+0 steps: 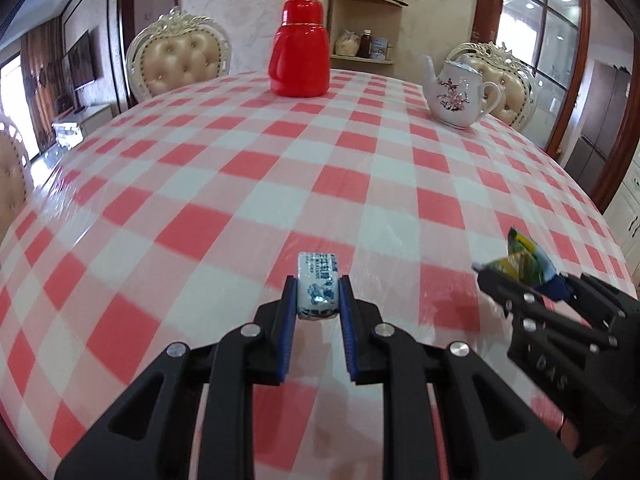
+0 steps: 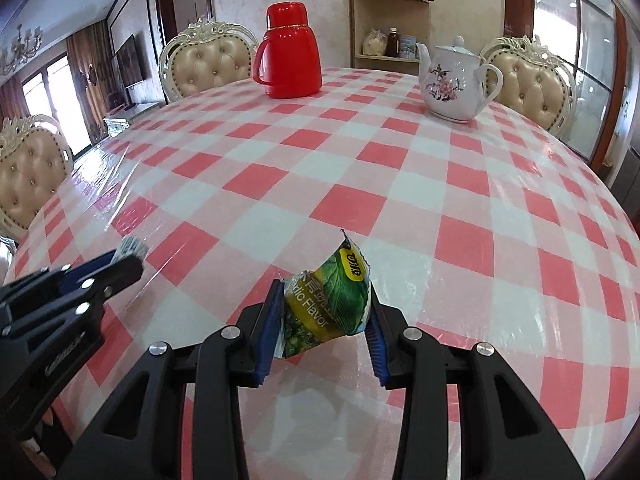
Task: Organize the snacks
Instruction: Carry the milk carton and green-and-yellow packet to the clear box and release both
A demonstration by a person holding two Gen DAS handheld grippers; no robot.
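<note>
The left gripper (image 1: 318,294) has its blue pads pinching a small white-and-blue wrapped candy (image 1: 317,290) across its short sides, the candy standing lengthwise between the fingers and clear of the cloth. The right gripper (image 2: 326,304) pinches a green snack packet (image 2: 326,300), its jaws set wider, the pads pressing the crumpled foil from both sides; part of the print reads "Flavor".

Both snacks look to be in the carry step: each is lifted above the table (image 1: 280,184), with the 2 grippers side by side and near each other over the front of the red-and-white checked cloth. No tray, bowl or box for the snacks shows in either view, so the next move calls for finding the drop-off spot and bringing both items there without loosening either grip.

The candy is firm, smooth and glossy, and could slip. The packet is soft, puffed and creased, with a torn-looking top corner; it will deform under pressure.

Far across the table stand a red thermos (image 1: 299,50) and a floral white teapot (image 1: 460,92), well apart from the grippers.
</note>
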